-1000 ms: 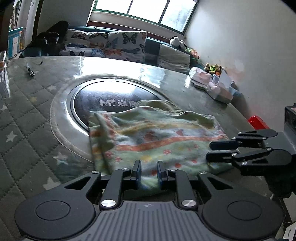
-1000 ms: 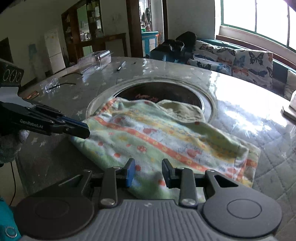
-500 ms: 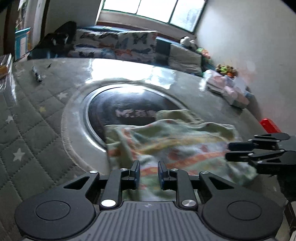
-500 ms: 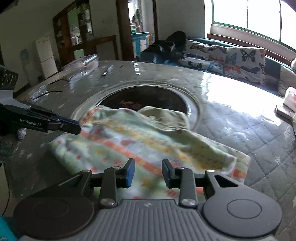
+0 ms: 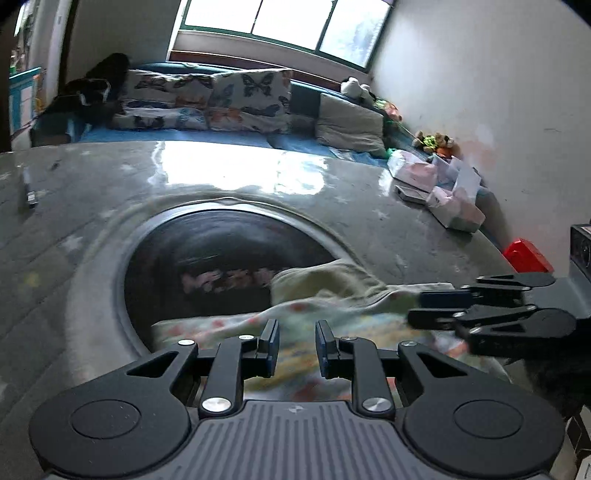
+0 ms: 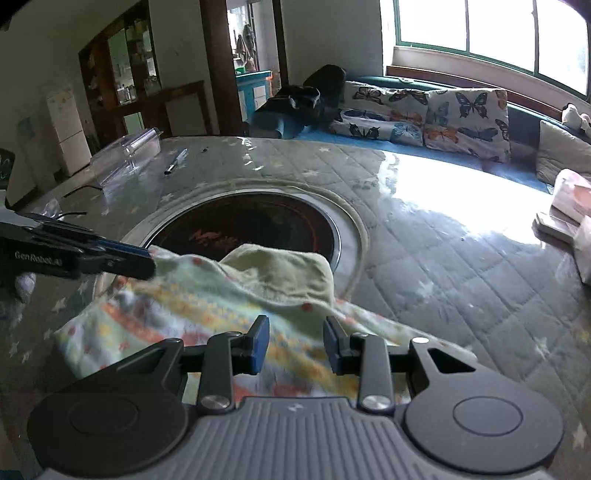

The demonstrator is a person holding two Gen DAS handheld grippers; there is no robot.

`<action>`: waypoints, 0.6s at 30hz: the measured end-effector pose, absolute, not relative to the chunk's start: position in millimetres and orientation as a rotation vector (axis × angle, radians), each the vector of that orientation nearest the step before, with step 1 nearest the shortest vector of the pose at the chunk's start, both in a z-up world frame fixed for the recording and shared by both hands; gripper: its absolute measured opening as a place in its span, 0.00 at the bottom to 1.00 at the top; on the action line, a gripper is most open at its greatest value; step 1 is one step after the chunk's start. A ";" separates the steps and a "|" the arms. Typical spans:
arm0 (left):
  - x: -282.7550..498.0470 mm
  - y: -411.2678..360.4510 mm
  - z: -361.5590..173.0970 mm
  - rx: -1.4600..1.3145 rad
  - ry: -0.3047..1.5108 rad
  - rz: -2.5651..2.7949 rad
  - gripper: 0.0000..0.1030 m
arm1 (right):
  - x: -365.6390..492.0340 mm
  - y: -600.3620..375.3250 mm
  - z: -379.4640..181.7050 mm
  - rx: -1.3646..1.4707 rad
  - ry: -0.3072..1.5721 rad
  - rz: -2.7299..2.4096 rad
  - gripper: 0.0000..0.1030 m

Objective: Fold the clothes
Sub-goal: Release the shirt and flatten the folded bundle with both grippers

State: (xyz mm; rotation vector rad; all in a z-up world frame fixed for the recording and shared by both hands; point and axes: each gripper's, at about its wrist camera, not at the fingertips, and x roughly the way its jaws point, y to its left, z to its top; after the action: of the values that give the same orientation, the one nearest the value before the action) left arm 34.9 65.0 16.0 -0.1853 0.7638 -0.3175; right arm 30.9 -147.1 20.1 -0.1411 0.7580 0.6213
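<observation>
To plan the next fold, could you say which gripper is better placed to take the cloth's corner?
Probably the left gripper: its tips meet the corner of the cloth; the right gripper hovers mid-edge.

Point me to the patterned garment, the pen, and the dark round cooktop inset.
patterned garment (image 6: 177, 314), right wrist view, on its striped top layer.
pen (image 6: 176, 161), right wrist view, mid-barrel.
dark round cooktop inset (image 6: 266, 218), right wrist view, on its bare glass beyond the garment.

White wall (image 5: 480, 92), bright window (image 6: 491, 33), butterfly cushions (image 6: 443, 110), wooden cabinet (image 6: 122, 81)
</observation>
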 end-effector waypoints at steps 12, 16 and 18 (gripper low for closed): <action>63.4 61.0 -4.8 -0.186 0.815 -0.289 0.23 | 34.0 -154.6 17.8 -0.158 0.749 0.582 0.31; 50.9 60.4 5.2 -0.189 0.796 -0.305 0.23 | 14.8 -145.2 28.5 -0.181 0.733 0.653 0.31; 42.6 60.2 9.7 -0.189 0.789 -0.312 0.23 | 2.3 -137.7 32.6 -0.199 0.730 0.700 0.31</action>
State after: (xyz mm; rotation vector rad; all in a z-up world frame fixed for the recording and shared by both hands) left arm 42.6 60.2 9.7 -0.1890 0.7893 -0.3119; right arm 2.3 -137.7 32.6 -0.1986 0.7300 0.6998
